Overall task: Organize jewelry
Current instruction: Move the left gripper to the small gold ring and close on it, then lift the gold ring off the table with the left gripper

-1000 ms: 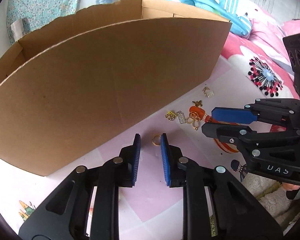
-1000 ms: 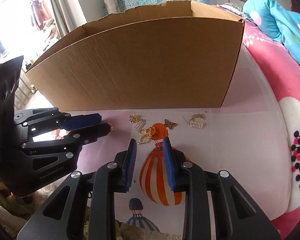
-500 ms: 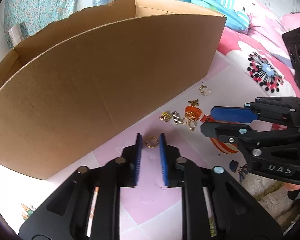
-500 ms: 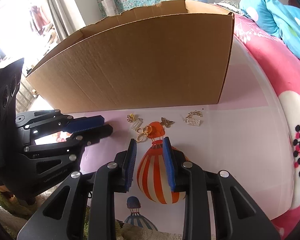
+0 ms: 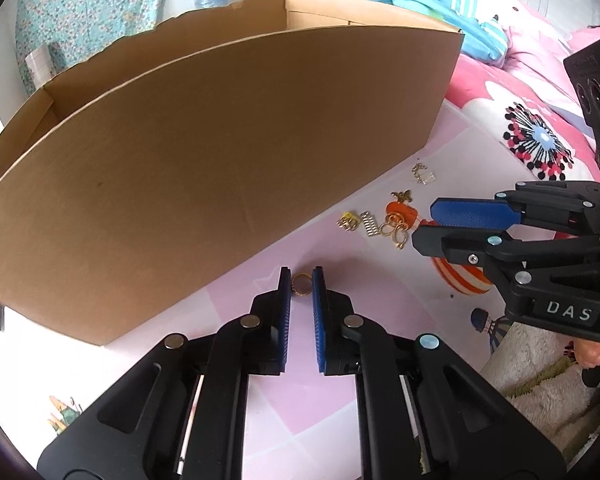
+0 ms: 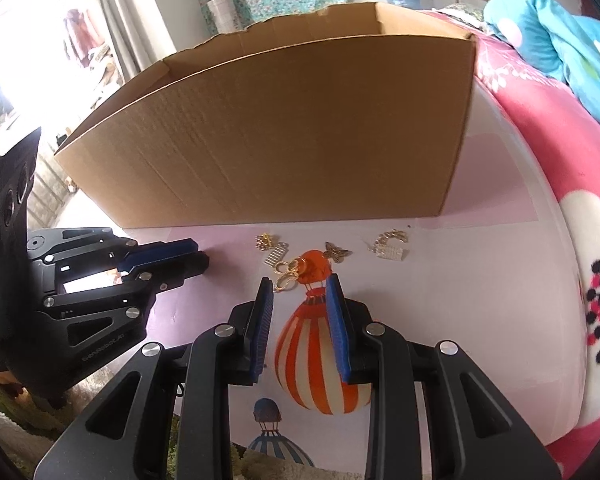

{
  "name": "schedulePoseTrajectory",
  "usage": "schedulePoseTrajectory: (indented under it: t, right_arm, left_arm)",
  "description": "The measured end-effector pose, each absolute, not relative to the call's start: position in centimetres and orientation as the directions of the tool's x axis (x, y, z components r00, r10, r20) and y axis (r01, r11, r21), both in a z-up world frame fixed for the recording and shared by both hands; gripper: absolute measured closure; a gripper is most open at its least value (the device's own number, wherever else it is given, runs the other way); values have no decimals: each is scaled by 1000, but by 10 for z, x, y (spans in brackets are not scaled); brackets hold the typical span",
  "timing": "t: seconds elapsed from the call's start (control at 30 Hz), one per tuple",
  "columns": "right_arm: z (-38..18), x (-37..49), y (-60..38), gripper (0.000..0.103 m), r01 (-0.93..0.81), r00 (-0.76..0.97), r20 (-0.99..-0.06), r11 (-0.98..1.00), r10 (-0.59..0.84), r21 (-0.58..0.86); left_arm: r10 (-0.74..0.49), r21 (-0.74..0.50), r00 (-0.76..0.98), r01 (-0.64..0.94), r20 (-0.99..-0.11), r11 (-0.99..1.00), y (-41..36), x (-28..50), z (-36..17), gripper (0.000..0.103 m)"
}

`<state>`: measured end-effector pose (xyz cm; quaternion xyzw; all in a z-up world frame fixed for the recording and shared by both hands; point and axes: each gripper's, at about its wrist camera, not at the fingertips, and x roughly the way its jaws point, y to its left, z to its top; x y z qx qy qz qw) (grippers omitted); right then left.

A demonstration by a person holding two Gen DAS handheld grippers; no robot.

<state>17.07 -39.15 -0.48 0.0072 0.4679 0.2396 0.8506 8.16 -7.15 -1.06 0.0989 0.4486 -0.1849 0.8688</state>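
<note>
Big cardboard box (image 5: 204, 152) stands open-topped just beyond both sets of fingers; its near wall blocks the inside, so what it holds can't be told. Left gripper (image 5: 301, 280) has its blue pads closed on a small gold ring (image 5: 301, 284), pinched at the fingertips just above the pink sheet (image 5: 340, 392), close to the box wall. A second ago those pads stood wider, with the ring loose between them; they've narrowed onto it since. Right gripper (image 6: 300, 292) sits part open, nothing between the pads (image 6: 337, 332), same gap as before, hovering over an orange striped balloon print (image 6: 320, 360). Just past its fingertips lie the remaining pieces: gold hoop earrings (image 6: 288, 274), butterfly charm (image 6: 337, 253), small comb-like clip (image 6: 277, 255), chain piece (image 6: 390, 242). Details too small to make out. Fisheye edges cut off both gripper bodies.
</note>
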Motion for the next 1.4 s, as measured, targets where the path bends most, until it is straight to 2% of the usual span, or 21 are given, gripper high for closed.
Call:
schedulePoseTrajectory:
  t: [0.33,0.53,0.77,1.0,1.3,1.4]
  right_arm:
    - [-4,176,-373,76,-467,443,-812,871,379,152]
    - [-5,171,-368,91,-481,453,-827,872,334,88]
    - [-2,166,-373,92,-471,443,-828,875,343,110]
    - [3,160,-375,92,-505,404,-818,846,409,174]
    - [2,160,-375,91,-525,382,-824,832,417,178]
    - [5,163,-376,87,-515,396,-819,839,415,177]
  left_arm:
    - [-234,2,534,404,-812,915,-67,80,-12,93]
    - [-238,1,537,407,-809,913,-66,80,-11,93]
    - [-241,0,540,407,-806,913,-65,79,-11,93]
    - [-241,1,541,407,-806,913,-65,78,-11,93]
    - [-240,2,540,408,-807,913,-65,78,-12,93]
    - [-240,2,541,409,-806,913,-66,78,-12,93]
